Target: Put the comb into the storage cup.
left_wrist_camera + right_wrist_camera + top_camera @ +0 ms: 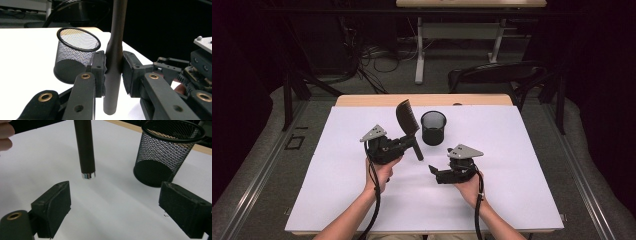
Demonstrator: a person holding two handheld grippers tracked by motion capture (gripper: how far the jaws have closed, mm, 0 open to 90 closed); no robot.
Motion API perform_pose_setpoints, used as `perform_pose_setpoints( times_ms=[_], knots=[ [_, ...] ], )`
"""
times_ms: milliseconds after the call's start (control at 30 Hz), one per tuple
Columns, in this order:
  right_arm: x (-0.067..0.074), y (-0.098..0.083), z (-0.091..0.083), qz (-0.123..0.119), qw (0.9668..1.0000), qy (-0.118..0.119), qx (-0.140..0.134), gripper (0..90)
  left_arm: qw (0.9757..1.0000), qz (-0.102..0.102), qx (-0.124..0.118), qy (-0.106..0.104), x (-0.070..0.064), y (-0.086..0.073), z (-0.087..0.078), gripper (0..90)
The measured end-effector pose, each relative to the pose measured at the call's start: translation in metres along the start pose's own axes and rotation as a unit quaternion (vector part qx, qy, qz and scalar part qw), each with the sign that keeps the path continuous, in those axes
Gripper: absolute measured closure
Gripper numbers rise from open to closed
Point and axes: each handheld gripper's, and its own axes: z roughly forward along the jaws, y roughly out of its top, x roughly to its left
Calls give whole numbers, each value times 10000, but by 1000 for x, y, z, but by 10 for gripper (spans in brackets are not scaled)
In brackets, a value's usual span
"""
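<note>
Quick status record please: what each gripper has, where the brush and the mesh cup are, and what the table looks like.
left gripper: shut on the brush handle, pads pressing both sides
right gripper: open, nothing between the jaws, below the handle's end
brush: held off the table, bristle head up, handle slanting down
mesh cup: upright on the table, beside the brush head, looks empty
table: white top, wooden far edge

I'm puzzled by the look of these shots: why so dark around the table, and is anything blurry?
High view: the white table is brightly lit, the room behind nearly black. Left gripper view: the mesh cup looks sharp, the near tongs soft. Right gripper view: the brush handle has a shiny glinting tip.
</note>
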Motion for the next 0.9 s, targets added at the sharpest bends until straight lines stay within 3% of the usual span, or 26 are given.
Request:
perform_pose_setpoints(
  times_ms=[433, 667, 900],
  knots=[
    [-12, -3, -8, -20, 9997, 177, 181, 43, 9995, 224, 13, 237, 5, 3, -10, 728],
    [-15, -1, -15, -17, 9999, 128, 23, 41, 9990, 305, 24, 321, 6, 5, -14, 729],
    [-19, 0, -19, 81, 9997, 213, 64, 33, 9988, 357, 66, 342, 7, 7, -17, 729]
  ],
)
